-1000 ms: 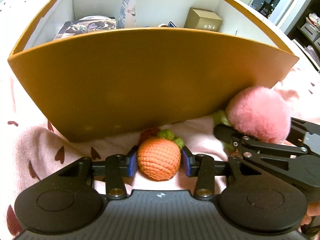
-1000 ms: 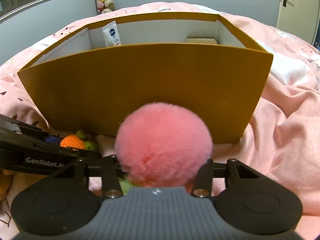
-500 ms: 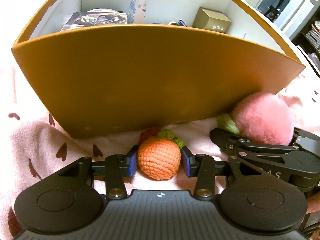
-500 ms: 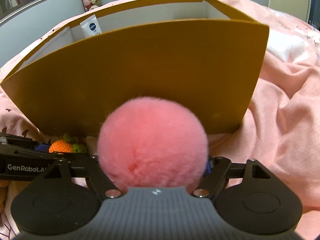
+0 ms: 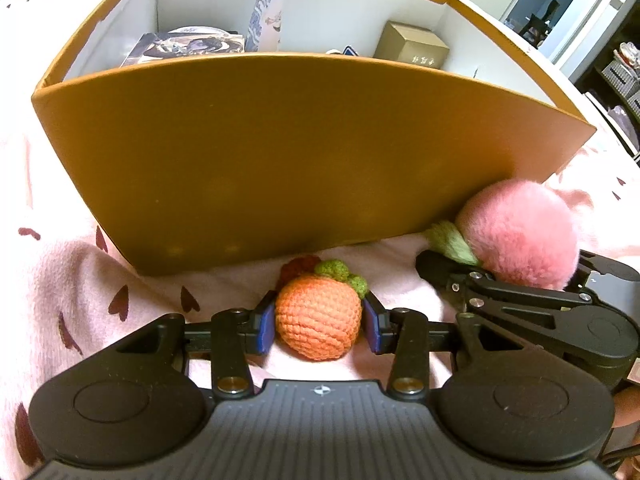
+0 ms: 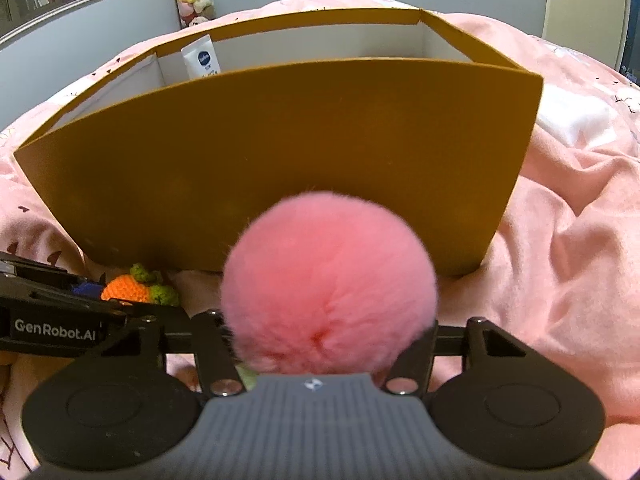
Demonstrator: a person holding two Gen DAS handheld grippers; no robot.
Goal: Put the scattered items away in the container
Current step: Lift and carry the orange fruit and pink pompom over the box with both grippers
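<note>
Surface: pink heart-print blanket (image 5: 80, 280) carrying the mustard cardboard box (image 5: 280, 152). My left gripper (image 5: 319, 322), angled downward, clamps the crocheted orange (image 5: 318, 324) on the blanket before the box. My right gripper (image 6: 329, 332), beside it, is closing around the pink pompom (image 6: 328, 284).

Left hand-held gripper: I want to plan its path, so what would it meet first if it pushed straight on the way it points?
With the orange crochet fruit between its pads, the left hand-held gripper would probably meet the box's brown front wall first; depth is unclear.
</note>
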